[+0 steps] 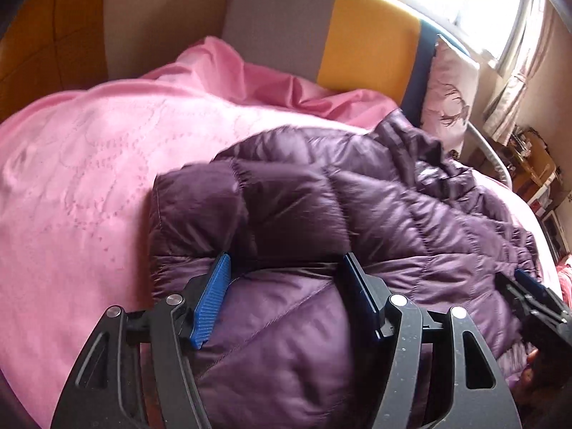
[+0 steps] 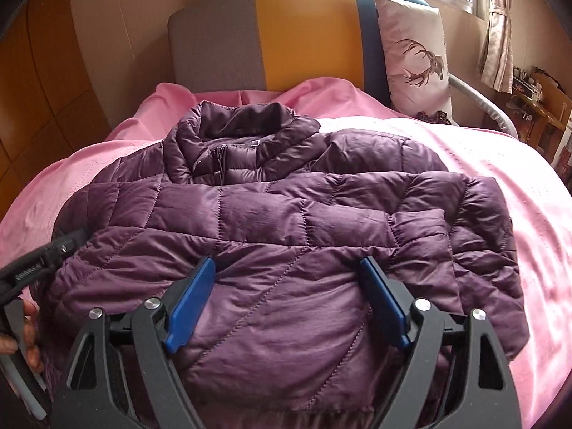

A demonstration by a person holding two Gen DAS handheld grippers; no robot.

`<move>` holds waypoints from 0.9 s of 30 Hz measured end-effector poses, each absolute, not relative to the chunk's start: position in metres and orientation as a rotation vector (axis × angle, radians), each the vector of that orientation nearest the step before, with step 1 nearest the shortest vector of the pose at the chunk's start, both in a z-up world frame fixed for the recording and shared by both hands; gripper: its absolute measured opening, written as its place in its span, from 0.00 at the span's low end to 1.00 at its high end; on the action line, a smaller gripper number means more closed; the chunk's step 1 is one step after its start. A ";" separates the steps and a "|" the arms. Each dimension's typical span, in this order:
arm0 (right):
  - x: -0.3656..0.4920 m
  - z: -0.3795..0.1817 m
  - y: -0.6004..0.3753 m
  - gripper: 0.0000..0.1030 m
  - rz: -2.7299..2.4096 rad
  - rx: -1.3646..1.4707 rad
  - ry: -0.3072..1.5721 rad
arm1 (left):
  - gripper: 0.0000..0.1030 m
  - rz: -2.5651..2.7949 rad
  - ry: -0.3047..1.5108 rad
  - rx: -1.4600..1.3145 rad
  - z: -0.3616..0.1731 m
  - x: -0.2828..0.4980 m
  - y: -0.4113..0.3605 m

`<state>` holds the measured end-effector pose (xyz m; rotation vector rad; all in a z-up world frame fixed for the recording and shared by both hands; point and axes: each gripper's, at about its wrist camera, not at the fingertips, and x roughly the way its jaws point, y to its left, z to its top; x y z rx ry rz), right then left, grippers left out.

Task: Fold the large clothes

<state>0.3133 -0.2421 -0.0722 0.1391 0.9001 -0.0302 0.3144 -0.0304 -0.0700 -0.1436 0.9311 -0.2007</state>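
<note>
A purple quilted puffer jacket lies folded across a pink bed sheet, its collar toward the headboard. My left gripper hovers over the jacket's near left part, blue pads wide apart and pressing on nothing. My right gripper stands open over the near middle of the jacket, the fabric lying loose below its fingers. Each gripper also shows at the edge of the other view: the right gripper and the left gripper, with a person's hand behind it.
A grey, yellow and blue headboard stands at the far end of the bed. A pale pillow with a deer print leans against it at the right. A wooden desk and curtains fill the right side under a bright window.
</note>
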 end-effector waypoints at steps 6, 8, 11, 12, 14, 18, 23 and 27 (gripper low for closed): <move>0.332 -0.097 -0.236 0.88 -0.011 0.084 0.923 | 0.62 -0.147 0.907 -0.159 -0.080 0.308 -0.022; 0.337 -0.107 -0.240 0.89 -0.004 0.105 0.933 | 0.62 -0.137 0.895 -0.154 -0.083 0.307 -0.023; 0.340 -0.113 -0.245 0.89 0.005 0.123 0.940 | 0.62 -0.124 0.895 -0.134 -0.084 0.308 -0.026; 0.340 -0.113 -0.246 0.90 0.009 0.129 0.939 | 0.62 -0.122 0.898 -0.128 -0.083 0.309 -0.026; 0.339 -0.114 -0.248 0.90 0.015 0.141 0.936 | 0.62 -0.111 0.900 -0.097 -0.075 0.306 -0.029; 0.337 -0.113 -0.248 0.91 0.016 0.141 0.934 | 0.68 -0.108 0.829 -0.024 -0.048 0.292 -0.043; 0.335 -0.112 -0.246 0.91 0.010 0.131 0.933 | 0.75 -0.176 0.785 0.004 -0.026 0.300 -0.071; 0.335 -0.112 -0.246 0.91 0.012 0.135 0.933 | 0.75 -0.195 0.862 0.064 -0.047 0.322 -0.097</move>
